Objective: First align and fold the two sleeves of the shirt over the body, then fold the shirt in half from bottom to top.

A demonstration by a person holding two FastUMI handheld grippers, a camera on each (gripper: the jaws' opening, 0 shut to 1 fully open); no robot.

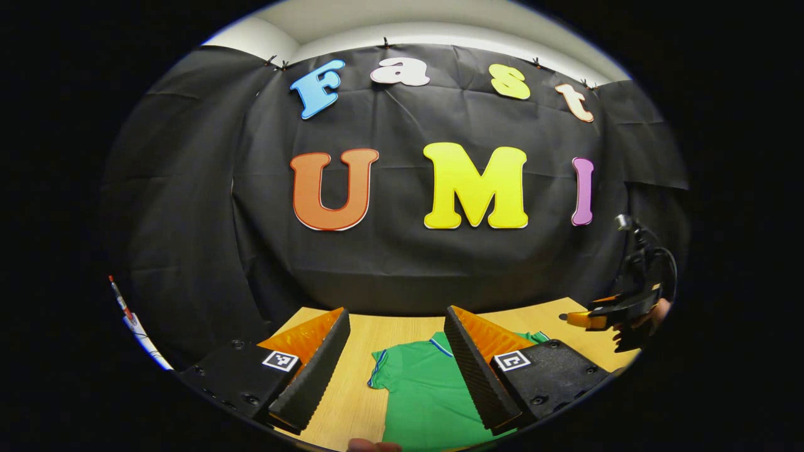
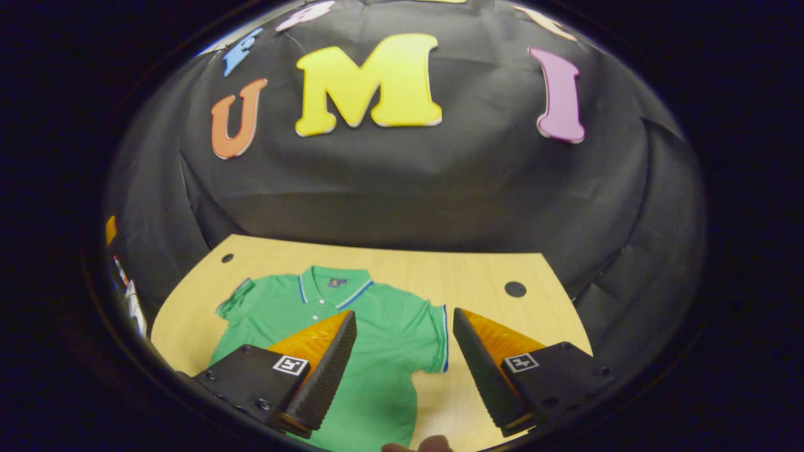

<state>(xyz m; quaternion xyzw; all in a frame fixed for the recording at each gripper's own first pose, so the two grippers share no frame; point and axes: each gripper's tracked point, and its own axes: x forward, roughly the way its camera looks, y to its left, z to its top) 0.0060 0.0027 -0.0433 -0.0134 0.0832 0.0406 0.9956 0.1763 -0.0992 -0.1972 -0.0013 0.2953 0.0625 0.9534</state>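
i'm seeing a smooth green polo shirt [image 2: 377, 339] lying flat on the pale wooden table [image 2: 477, 270], i'm holding the left gripper [image 1: 397, 326] and right gripper [image 2: 405, 326] wide apart, gripping nothing

No legible writing on the grippers or the shirt.

Each finger of the left gripper [image 1: 396, 311] carries a small square marker, one on the left finger [image 1: 280, 360] and one on the right finger [image 1: 512, 360]. They are black-and-white block patterns, with no letters or numbers. The right gripper [image 2: 404, 312] has the same kind of marker on its left finger [image 2: 290, 365] and its right finger [image 2: 521, 362]. Ahead of the right gripper's left finger, a small dark tag [image 2: 337, 282] sits inside the collar of the shirt [image 2: 389, 339]. It is too small to read.
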